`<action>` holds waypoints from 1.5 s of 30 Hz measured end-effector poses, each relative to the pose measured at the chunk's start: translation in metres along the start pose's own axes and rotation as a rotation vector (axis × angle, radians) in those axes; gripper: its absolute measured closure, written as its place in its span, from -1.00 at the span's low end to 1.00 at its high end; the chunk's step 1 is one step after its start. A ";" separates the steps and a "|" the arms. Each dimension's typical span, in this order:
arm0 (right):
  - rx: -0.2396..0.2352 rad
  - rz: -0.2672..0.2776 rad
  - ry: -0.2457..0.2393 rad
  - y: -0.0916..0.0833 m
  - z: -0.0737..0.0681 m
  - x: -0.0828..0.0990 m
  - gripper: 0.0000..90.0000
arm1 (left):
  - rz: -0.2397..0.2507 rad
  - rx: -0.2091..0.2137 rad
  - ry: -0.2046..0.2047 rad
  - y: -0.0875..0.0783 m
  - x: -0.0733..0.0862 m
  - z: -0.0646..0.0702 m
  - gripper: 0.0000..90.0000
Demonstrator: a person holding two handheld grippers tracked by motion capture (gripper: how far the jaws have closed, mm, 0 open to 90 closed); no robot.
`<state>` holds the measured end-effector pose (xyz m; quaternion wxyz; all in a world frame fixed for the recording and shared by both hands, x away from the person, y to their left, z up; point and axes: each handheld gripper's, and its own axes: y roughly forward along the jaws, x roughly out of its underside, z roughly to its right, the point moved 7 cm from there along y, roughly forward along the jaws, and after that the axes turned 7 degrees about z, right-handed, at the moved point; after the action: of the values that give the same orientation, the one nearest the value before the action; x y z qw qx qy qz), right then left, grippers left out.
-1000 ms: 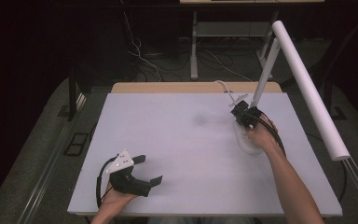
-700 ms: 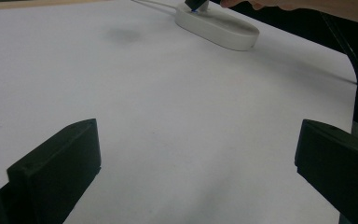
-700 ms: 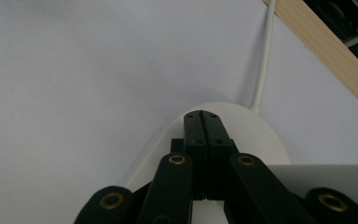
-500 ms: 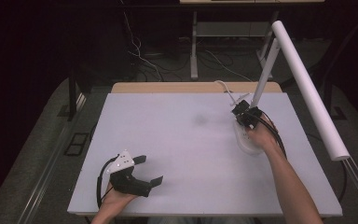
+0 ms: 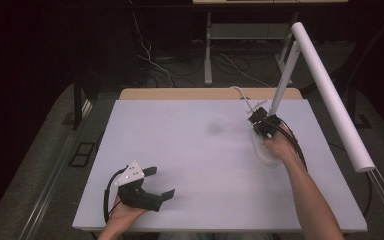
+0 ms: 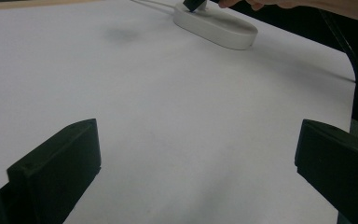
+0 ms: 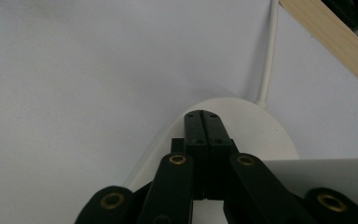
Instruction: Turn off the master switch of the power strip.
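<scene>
Two grippers are at work over a pale grey table top [image 5: 200, 150], one in each of the person's hands. Taking the table as a clock face seen from the high view, the left gripper [image 5: 157, 183] sits down at about 7 o'clock, near the front edge, with a white plate on its top and a black cable looping back toward the wrist. Its jaws stand wide apart with nothing between them; in the left gripper view the two black jaws rise at either side with bare table in the gap.

Over at roughly 2 o'clock stands a white desk lamp: its oval base [image 5: 263, 150] lies flat on the table, a slim white stem [image 5: 283, 80] climbs from it, and a long white tube head [image 5: 330, 95] slants across the right edge of the table. A white cord [image 7: 268, 51] leaves the far end of the base toward the wooden strip [image 7: 335, 37] at the back.

The right gripper [image 7: 203, 120] is right over that base, its jaws pressed together flat against each other, tips above the white surface; I cannot tell whether they touch it
</scene>
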<state>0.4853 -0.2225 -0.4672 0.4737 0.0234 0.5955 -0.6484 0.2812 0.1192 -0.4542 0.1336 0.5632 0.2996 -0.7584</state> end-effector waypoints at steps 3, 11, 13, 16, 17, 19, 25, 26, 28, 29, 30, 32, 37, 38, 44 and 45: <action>-0.004 -0.002 0.018 -0.001 0.000 0.001 0.99 | -0.001 0.001 0.002 0.001 0.000 0.000 -1.00; -0.029 0.016 0.070 -0.001 0.003 0.002 0.99 | -0.003 0.010 0.014 0.001 0.000 0.003 -1.00; -0.021 0.014 0.063 -0.001 0.003 0.002 0.99 | -0.002 0.010 0.016 0.000 -0.001 0.003 -1.00; -0.021 0.013 0.062 0.000 0.003 0.002 0.99 | -0.001 0.009 0.012 0.000 -0.001 0.003 -1.00; -0.021 0.013 0.062 0.000 0.003 0.002 0.99 | -0.001 0.009 0.013 0.000 -0.001 0.003 -1.00; -0.013 0.015 0.057 0.001 0.003 0.001 0.99 | -0.002 0.008 0.013 0.000 -0.001 0.002 -1.00; -0.007 0.013 0.106 0.002 0.004 0.002 1.00 | 0.001 0.009 0.013 -0.001 -0.001 0.002 -1.00; -0.007 0.013 0.106 0.002 0.004 0.002 1.00 | 0.001 0.009 0.013 -0.001 -0.001 0.002 -1.00; -0.008 0.019 0.101 0.002 0.005 0.002 0.99 | 0.001 0.007 0.011 -0.002 0.000 0.002 -1.00; -0.012 0.021 0.101 0.002 0.005 0.002 0.99 | 0.002 0.006 0.010 -0.002 0.000 0.002 -1.00; -0.014 0.024 0.097 0.002 0.005 0.002 0.99 | 0.002 0.005 0.010 -0.002 0.000 0.002 -1.00; -0.007 0.033 0.084 0.002 0.004 0.003 0.99 | 0.001 0.004 0.012 -0.002 0.000 0.001 -1.00; -0.009 0.051 0.102 0.000 0.005 0.000 0.99 | -0.002 -0.001 0.006 -0.002 0.000 -0.001 -1.00; -0.009 0.051 0.102 0.000 0.005 0.000 0.99 | 0.000 -0.001 0.002 -0.002 0.000 -0.001 -1.00; -0.001 0.034 0.074 -0.002 0.003 0.000 0.99 | -0.002 -0.002 0.004 -0.001 0.001 -0.002 -1.00; 0.000 0.032 0.069 -0.002 0.003 0.000 0.99 | -0.002 -0.001 0.004 -0.001 0.001 -0.001 -1.00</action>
<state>0.4856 -0.2249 -0.4650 0.4632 0.0552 0.6111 -0.6395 0.2814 0.1213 -0.4545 0.1326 0.5641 0.3009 -0.7574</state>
